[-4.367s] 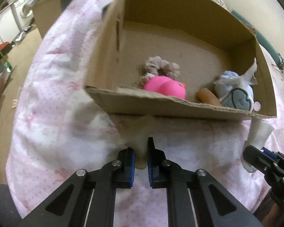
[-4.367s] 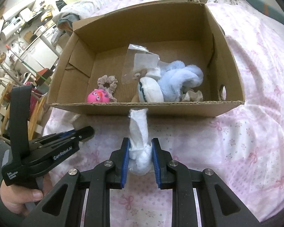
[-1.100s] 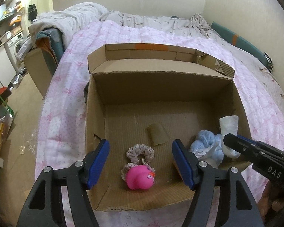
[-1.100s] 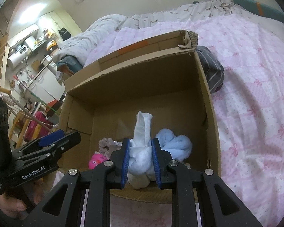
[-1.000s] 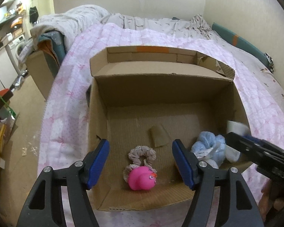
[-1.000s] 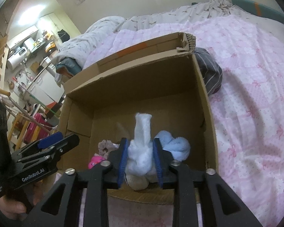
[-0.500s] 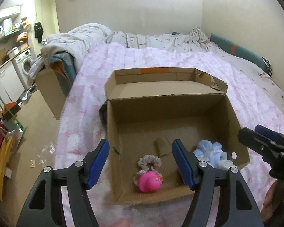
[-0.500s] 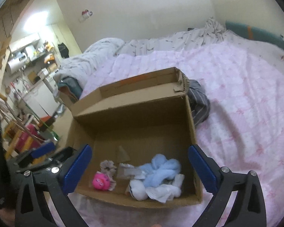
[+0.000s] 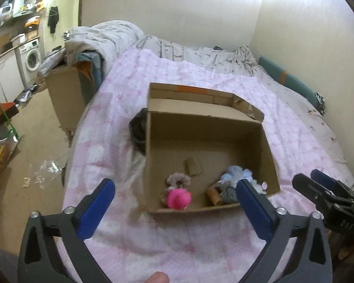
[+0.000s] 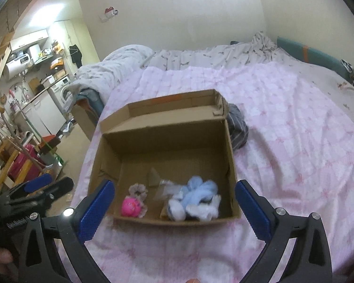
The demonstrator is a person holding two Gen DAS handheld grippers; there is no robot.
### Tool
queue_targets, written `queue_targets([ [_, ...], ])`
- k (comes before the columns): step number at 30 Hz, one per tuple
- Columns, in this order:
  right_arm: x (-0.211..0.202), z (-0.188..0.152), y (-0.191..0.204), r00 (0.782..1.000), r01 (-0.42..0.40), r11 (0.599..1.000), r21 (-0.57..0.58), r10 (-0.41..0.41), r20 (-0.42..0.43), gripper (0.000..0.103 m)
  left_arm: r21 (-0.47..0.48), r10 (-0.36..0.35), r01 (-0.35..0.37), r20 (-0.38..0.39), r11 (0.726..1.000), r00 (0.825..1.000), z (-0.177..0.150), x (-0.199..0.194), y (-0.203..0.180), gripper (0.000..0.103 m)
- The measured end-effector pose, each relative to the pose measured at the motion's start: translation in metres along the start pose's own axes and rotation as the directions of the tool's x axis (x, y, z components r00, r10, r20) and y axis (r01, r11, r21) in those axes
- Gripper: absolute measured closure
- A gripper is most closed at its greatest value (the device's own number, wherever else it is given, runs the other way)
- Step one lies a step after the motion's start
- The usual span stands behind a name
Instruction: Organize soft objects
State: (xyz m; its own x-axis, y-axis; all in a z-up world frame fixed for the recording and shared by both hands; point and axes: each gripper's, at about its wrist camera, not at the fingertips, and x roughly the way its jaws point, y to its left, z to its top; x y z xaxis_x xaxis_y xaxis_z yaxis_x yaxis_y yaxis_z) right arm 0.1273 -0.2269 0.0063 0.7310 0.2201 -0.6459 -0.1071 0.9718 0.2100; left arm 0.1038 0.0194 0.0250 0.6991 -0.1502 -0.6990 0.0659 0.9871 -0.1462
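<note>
Right wrist view: white sock [image 10: 201, 208] released, now lying in cardboard box [image 10: 231, 160] ahead of right gripper [image 10: 173, 204], jaws spread wide, empty. Left gripper [image 9: 174, 202] likewise spread, pulled back. Probably sorting finished. Fluffy blue plush [image 10: 200, 192], smooth pink toy [image 10: 129, 207], ruffled scrunchie [image 10: 138, 189] alongside; corrugated walls stiff.

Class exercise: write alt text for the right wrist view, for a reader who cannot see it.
An open cardboard box sits on a pink bedspread, holding a pink toy, a scrunchie and a light blue plush with white soft items. The open right gripper frames it from above, holding nothing.
</note>
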Motion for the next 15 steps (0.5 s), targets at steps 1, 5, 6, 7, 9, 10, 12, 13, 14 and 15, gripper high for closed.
queue_targets([
  [1, -0.004, -0.004, 0.001, 1.000, 0.005, 1.000, -0.006, -0.005, -0.003, 0.000, 0.007, 0.020, -0.020, 0.002, 1.000, 1.000, -0.003, -0.004, 0.000, 0.000],
  [5, -0.018, -0.020, 0.009, 1.000, 0.017, 1.000, -0.021, -0.017, -0.007, 0.000, 0.064, 0.087, -0.089, 0.026, 0.994, 0.996, -0.017, -0.021, -0.006, 0.000],
  [6, -0.020, -0.022, 0.011, 1.000, 0.022, 1.000, -0.022, -0.022, -0.005, 0.000, 0.072, 0.086, -0.089, 0.041, 0.993, 0.995, -0.021, -0.027, -0.007, 0.000],
  [7, -0.024, -0.025, 0.013, 1.000, 0.027, 0.999, -0.027, -0.027, 0.002, 0.000, 0.080, 0.084, -0.089, 0.062, 0.993, 0.994, -0.025, -0.033, -0.008, 0.000],
  [9, -0.030, -0.028, 0.015, 1.000, 0.026, 0.999, -0.031, -0.025, 0.012, 0.000, 0.082, 0.081, -0.087, 0.083, 0.993, 0.993, -0.028, -0.038, -0.009, 0.000],
  [10, -0.030, -0.029, 0.016, 1.000, 0.025, 0.999, -0.033, -0.025, 0.012, 0.000, 0.075, 0.076, -0.083, 0.089, 0.994, 0.993, -0.030, -0.039, -0.009, 0.000],
  [12, -0.029, -0.035, 0.018, 0.999, 0.035, 0.998, -0.047, -0.034, 0.004, 0.000, 0.064, 0.074, -0.078, 0.075, 0.995, 0.994, -0.035, -0.036, -0.009, 0.000],
  [13, -0.027, -0.036, 0.020, 0.999, 0.041, 0.998, -0.051, -0.041, -0.005, 0.000, 0.062, 0.079, -0.083, 0.066, 0.995, 0.995, -0.035, -0.034, -0.009, 0.000],
  [14, -0.025, -0.036, 0.021, 0.999, 0.042, 0.998, -0.053, -0.043, -0.014, 0.000, 0.058, 0.086, -0.089, 0.057, 0.994, 0.995, -0.036, -0.031, -0.009, 0.000],
  [15, -0.025, -0.036, 0.021, 0.999, 0.039, 0.998, -0.054, -0.040, -0.013, 0.000, 0.051, 0.089, -0.092, 0.048, 0.994, 0.995, -0.038, -0.029, -0.008, 0.000],
])
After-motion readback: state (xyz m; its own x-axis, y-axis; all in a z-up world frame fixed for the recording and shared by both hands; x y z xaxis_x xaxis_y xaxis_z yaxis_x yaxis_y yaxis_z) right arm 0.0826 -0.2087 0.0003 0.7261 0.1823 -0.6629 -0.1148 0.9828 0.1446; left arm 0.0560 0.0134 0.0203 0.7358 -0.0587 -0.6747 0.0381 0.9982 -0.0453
